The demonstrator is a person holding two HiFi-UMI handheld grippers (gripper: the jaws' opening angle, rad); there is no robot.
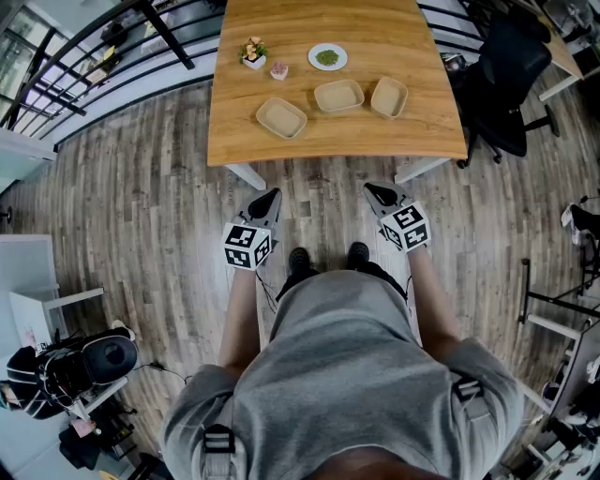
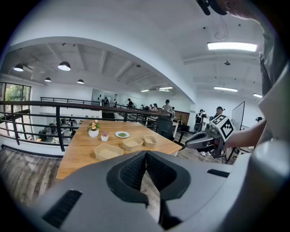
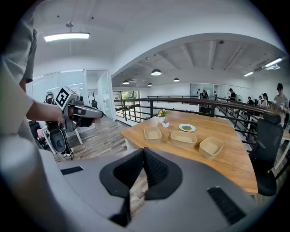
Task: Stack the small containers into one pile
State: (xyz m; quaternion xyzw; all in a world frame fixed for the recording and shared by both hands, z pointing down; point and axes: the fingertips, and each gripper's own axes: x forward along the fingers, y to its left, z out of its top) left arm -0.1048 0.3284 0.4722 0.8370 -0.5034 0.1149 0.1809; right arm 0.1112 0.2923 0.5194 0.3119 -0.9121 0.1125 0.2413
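Three shallow beige containers lie apart in a row near the wooden table's (image 1: 375,28) front edge: left (image 1: 281,117), middle (image 1: 338,96), right (image 1: 389,97). The left gripper view shows them as left (image 2: 108,152), middle (image 2: 132,143) and right (image 2: 150,140); the right gripper view as left (image 3: 152,132), middle (image 3: 183,138) and right (image 3: 211,147). My left gripper (image 1: 273,193) (image 2: 146,154) and right gripper (image 1: 371,188) (image 3: 144,152) hover over the floor short of the table. Both are shut and hold nothing.
Behind the containers stand a white plate with green bits (image 1: 327,57), a small pink cup (image 1: 279,70) and a white flower pot (image 1: 253,52). A black office chair (image 1: 511,75) is at the table's right, and a black railing (image 1: 94,56) runs at the left.
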